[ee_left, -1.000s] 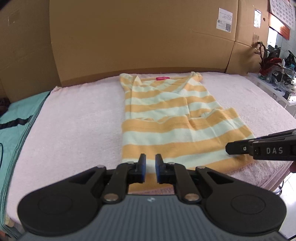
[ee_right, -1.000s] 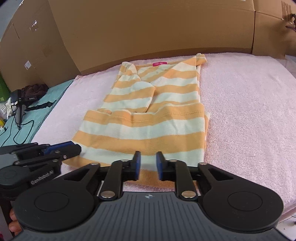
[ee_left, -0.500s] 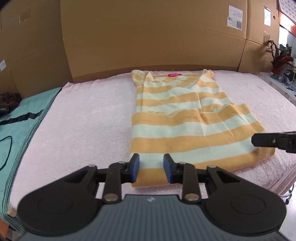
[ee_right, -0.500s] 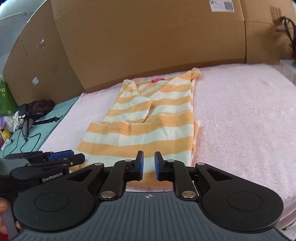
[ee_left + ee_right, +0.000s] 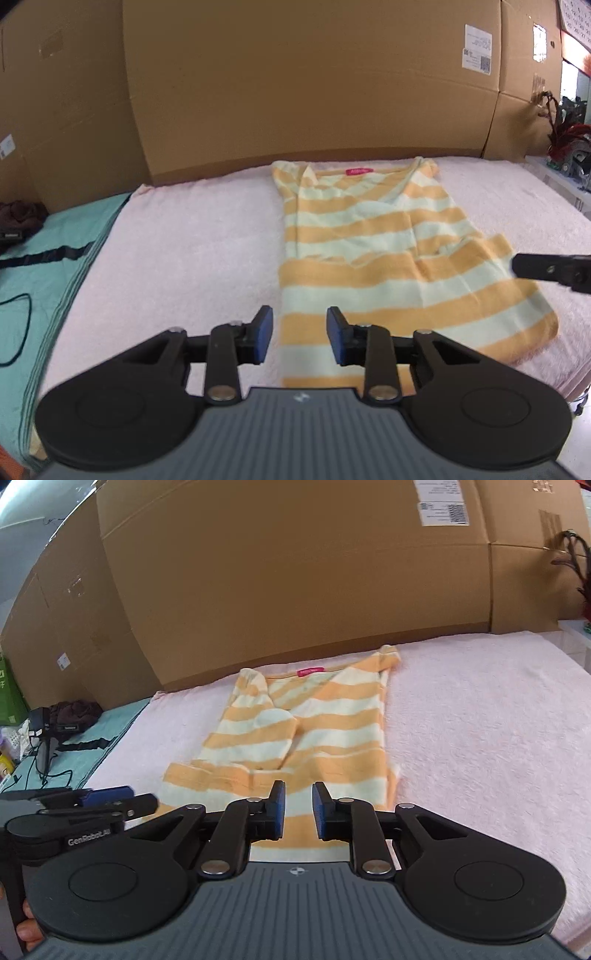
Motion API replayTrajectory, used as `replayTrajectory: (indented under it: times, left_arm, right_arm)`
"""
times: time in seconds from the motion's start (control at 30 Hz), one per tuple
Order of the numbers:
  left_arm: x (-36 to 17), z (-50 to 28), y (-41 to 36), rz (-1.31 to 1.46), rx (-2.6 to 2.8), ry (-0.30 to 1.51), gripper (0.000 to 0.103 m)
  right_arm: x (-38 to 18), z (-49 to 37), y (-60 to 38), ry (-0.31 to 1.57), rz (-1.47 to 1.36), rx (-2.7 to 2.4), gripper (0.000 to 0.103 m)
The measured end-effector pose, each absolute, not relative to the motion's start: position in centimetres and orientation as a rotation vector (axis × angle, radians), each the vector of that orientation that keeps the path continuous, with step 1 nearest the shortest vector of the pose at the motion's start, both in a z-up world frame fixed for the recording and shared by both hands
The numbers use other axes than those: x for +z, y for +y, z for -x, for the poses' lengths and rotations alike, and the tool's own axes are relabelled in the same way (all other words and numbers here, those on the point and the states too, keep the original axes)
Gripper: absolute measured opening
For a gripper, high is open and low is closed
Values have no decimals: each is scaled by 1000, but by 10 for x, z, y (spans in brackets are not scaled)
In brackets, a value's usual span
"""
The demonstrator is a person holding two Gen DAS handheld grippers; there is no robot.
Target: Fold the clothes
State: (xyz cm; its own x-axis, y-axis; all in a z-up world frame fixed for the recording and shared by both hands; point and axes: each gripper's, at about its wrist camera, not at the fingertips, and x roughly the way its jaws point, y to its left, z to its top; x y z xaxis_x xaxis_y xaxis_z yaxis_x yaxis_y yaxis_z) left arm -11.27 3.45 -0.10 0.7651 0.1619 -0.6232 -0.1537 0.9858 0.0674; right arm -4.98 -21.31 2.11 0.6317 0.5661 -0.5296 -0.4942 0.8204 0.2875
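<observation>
A teal cloth [image 5: 55, 254] with a black cord [image 5: 14, 325] covers the far left, meeting the edge of the pink towel [image 5: 184, 251], which has a wide bare stretch on that side. The left gripper [image 5: 299, 334] hovers with its jaws spread and empty over the near left corner of the striped shirt [image 5: 388, 266]. The shirt lies flat mid-towel, sleeves folded in, collar toward the cardboard wall [image 5: 295, 85]. The right gripper [image 5: 297, 808], jaws parted and empty, hangs above the near hem; bare towel stretches to the right.
</observation>
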Motion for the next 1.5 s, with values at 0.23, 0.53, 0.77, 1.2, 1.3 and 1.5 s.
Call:
replayTrajectory:
  times: [0.23,0.53,0.77,1.2,1.3,1.5]
  left_arm:
    - [-21,90,51,-27,188,691,61]
    - [-22,50,40,-82,196,689,46]
    - [-14,56,45,-61,185,685,47]
    - [-10,88,71,-58,202,661,55]
    - [-19,99,65,-75,186,677,54]
    - [-24,96,62,-87,197,660,55]
  right_arm:
    - [1,25,-225,685,-104,539,15]
    - [4,3,-196,660,-61,550,19]
    - [-1,2,-205,654,-77,561,26]
    - [20,43,-244,572,-48,525,26]
    - [10,50,-238,559,-35,561,25]
    - [-7,34,-215,573,2,506,26]
